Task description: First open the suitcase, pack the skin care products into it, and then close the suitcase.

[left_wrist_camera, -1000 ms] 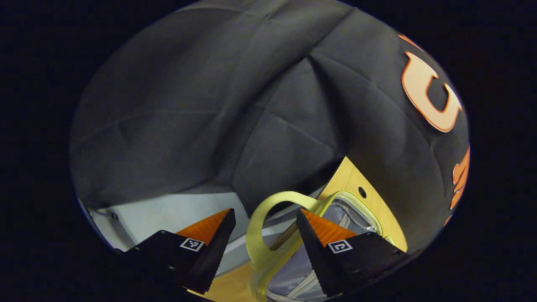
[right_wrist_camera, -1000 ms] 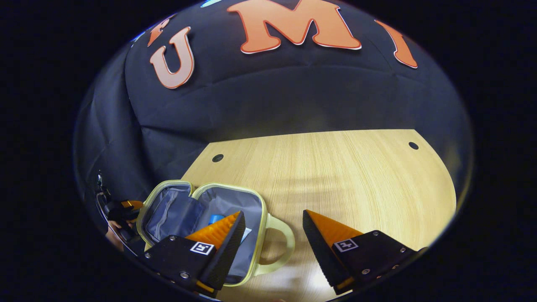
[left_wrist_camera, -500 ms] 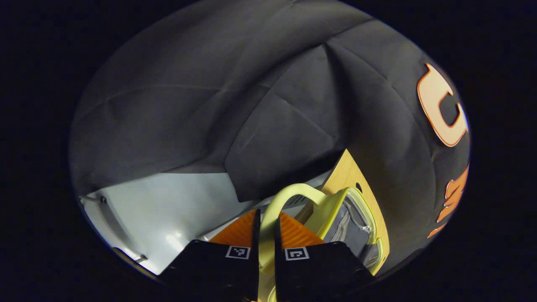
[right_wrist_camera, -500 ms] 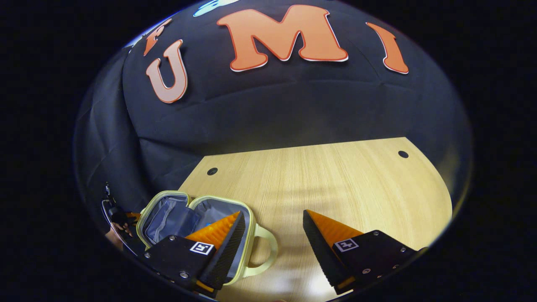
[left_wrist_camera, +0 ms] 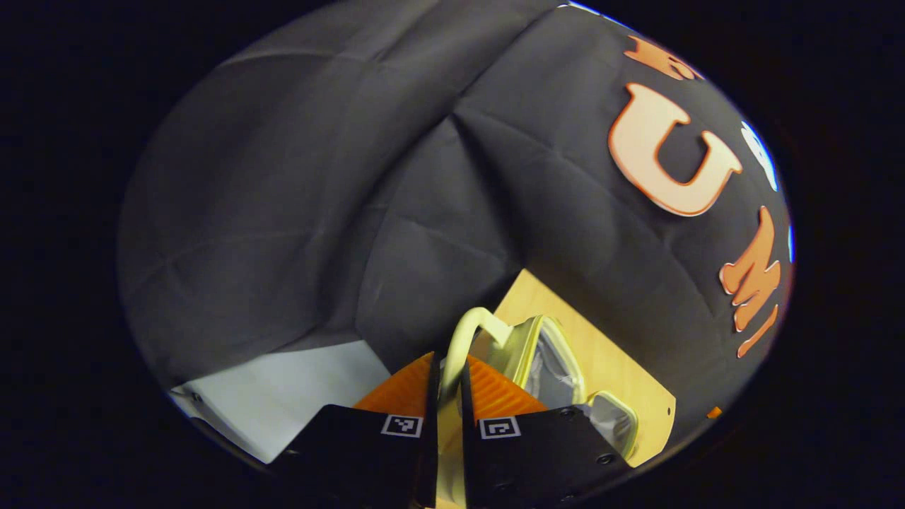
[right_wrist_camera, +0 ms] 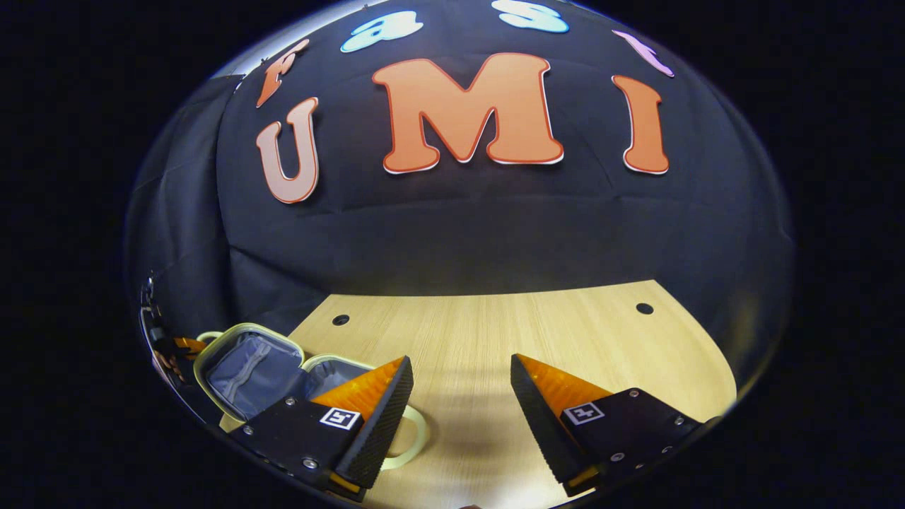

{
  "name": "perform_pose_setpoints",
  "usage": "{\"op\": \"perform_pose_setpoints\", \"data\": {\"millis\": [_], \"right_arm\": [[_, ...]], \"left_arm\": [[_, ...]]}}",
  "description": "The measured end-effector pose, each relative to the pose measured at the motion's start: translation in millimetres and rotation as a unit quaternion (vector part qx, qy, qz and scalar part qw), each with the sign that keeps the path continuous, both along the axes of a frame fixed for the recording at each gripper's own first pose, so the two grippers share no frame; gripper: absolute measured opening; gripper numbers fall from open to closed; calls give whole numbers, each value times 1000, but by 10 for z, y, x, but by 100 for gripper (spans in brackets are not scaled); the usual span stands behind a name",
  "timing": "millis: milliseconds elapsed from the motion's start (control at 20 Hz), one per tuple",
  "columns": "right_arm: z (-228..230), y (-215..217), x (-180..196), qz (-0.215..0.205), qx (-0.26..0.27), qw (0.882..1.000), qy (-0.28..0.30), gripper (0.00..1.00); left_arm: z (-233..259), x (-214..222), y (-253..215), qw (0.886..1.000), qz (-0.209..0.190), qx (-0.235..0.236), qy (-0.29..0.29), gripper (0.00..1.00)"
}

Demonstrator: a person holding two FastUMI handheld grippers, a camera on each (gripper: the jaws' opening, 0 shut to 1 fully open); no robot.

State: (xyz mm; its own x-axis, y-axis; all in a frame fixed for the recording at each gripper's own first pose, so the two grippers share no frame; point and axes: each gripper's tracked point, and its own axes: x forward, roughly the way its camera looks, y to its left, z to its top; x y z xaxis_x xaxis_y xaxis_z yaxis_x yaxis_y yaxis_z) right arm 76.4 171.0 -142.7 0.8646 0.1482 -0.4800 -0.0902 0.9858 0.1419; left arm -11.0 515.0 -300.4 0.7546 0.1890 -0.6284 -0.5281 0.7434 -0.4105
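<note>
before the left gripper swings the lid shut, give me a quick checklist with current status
1. Left gripper fingers clamped on the lid's handle: ok.
2. Right gripper open and holding nothing: ok.
3. Right gripper out of the lid's closing path: not ok, its left finger overlaps the base half of the suitcase in the right gripper view.
4. Skin care products inside the base: cannot tell, that finger hides it.
5. Lid raised, grey lining exposed: ok.
6. Table beside the suitcase free of stray products: ok.
</note>
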Motion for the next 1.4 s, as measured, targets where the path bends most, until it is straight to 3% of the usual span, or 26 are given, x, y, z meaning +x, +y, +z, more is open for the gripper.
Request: {"op": "perform_pose_setpoints", "data": {"millis": [350, 700, 1200, 1400], "right_arm": [[137, -255, 24, 9, 2, 1000, -29, 89], [375, -601, 98, 27, 6, 997, -66, 89], [543, -1208, 44, 17, -12, 995, -102, 90], [556, -1414, -11, 10, -15, 994, -106, 90]], "left_arm": [[683, 252, -566, 993, -79, 83, -38, 14], [1337, 413, -1417, 983, -124, 116, -68, 14], [1646, 572, -2896, 969, -206, 103, -91, 15], [1583, 621, -3537, 966, -231, 61, -98, 15]]}}
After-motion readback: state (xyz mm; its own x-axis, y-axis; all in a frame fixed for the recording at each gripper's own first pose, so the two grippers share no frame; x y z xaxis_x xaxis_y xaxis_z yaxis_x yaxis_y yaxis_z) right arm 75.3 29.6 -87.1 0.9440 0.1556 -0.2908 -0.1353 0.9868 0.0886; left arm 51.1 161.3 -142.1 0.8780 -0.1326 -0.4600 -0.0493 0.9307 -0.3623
